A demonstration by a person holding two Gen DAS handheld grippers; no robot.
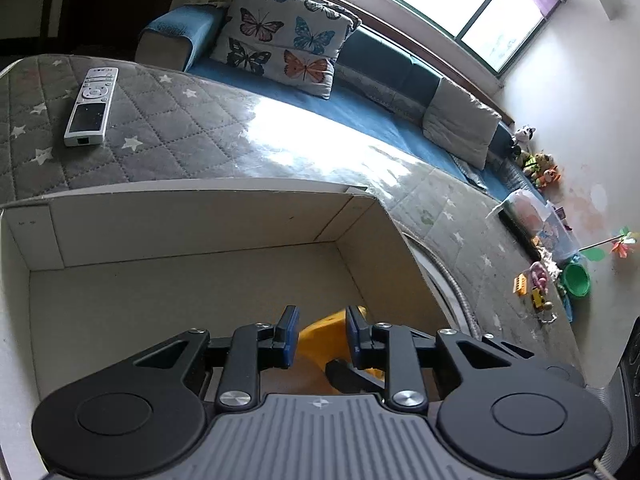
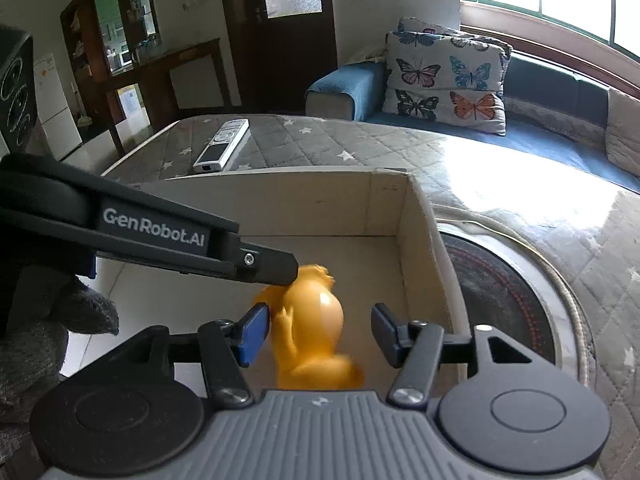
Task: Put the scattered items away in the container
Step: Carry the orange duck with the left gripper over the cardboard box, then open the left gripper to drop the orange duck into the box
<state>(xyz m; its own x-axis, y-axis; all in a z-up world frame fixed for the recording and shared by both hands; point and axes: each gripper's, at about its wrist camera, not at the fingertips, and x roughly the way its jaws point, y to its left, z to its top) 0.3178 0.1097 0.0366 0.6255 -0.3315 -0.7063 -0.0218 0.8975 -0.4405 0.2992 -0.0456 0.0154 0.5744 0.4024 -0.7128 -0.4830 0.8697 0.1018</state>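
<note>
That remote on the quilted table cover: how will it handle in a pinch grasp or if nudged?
The remote looks like a rigid flat plastic bar, so probably stiff and light for its size. It lies flat on the quilted cover, so it should slide rather than roll or tip. Its smooth, glossy casing may slip between pads; gripping across the narrow width seems safer.

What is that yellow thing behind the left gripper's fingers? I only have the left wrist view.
Observer: A yellow toy figure, blurred, lying inside the cardboard box.
Operator: Is the right gripper holding it?
Observer: No. The right gripper straddles it with its jaws open, and one pad stands clearly apart from it.
Operator: Any sign of the person?
Observer: Yes, a hand in a grey knitted glove shows beneath the left gripper.
</note>
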